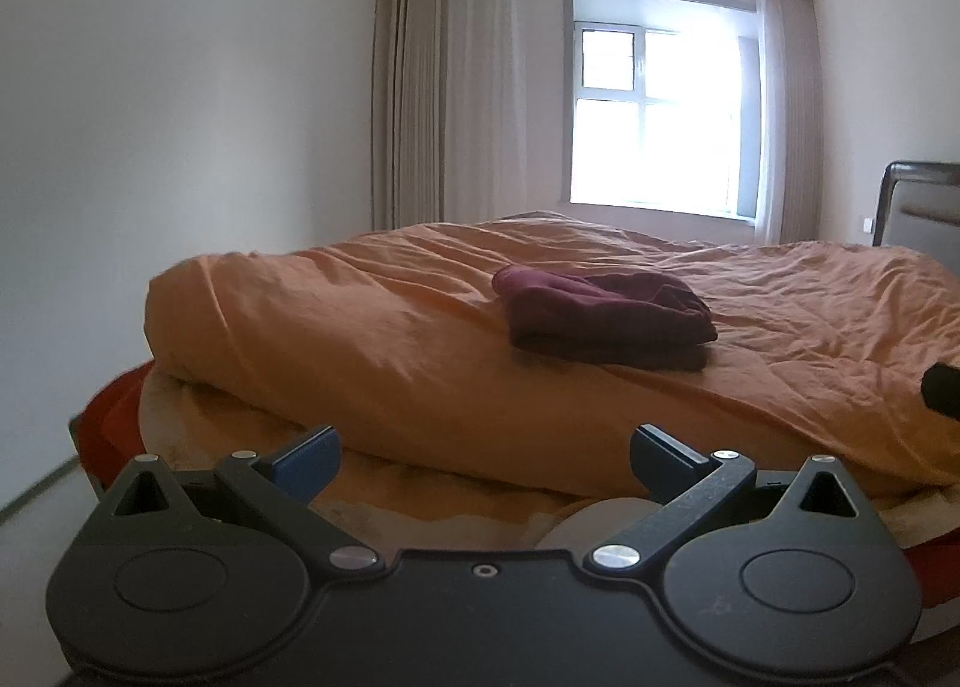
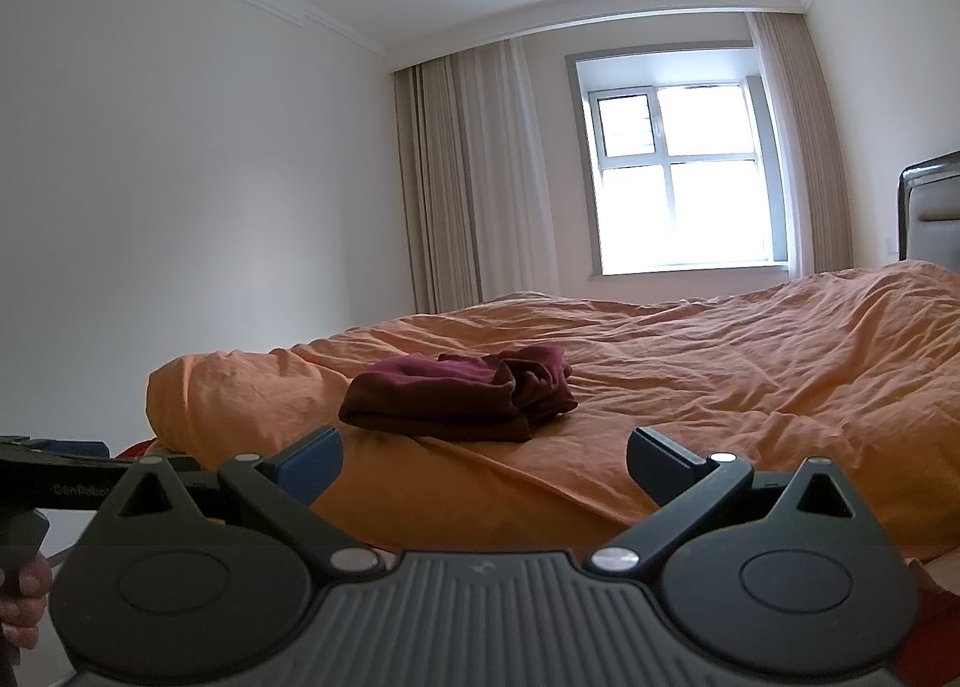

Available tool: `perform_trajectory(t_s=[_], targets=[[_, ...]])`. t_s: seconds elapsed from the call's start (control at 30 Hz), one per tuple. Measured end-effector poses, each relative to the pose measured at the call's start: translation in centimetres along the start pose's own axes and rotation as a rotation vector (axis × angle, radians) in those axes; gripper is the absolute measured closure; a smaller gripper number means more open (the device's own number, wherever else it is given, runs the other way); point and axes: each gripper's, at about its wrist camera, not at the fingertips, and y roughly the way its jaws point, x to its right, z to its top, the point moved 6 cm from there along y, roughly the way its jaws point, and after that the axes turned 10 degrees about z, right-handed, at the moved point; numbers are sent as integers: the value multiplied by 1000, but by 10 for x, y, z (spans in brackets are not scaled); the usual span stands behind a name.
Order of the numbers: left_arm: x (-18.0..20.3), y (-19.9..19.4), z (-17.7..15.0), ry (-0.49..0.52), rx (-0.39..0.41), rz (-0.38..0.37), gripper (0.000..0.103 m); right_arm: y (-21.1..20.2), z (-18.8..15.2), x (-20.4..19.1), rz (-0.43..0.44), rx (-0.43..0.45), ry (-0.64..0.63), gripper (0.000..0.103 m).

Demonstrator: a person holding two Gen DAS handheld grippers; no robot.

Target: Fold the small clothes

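From the left wrist camera, the left gripper [image 1: 483, 456] sits low at the near edge of the bed, its two blue-tipped fingers [image 1: 309, 459] spread wide apart with nothing between them. Ahead, a dark maroon garment [image 1: 606, 318] lies folded in a compact stack on the orange duvet [image 1: 372, 327], well apart from the fingers. A red edge [image 1: 111, 417] shows beneath the bedding at the lower left. A window [image 1: 657, 114] with beige curtains [image 1: 444, 93] fills the far wall.

From the right wrist camera, the right gripper [image 2: 483, 459] also hangs with its fingers spread and empty over the duvet [image 2: 720, 363]. The maroon garment [image 2: 456, 393] rests ahead and slightly left, its right end bunched up. At the left edge, part of the left gripper [image 2: 60, 474] shows, with the person's hand [image 2: 24, 603] below it.
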Motion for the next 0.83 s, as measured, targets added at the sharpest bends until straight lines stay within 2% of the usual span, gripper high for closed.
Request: perform_trajectory(t_s=[0.83], targets=[[-1,-1,2,-9,4,-14,1,-1,-1,1,8,-5,3,0]])
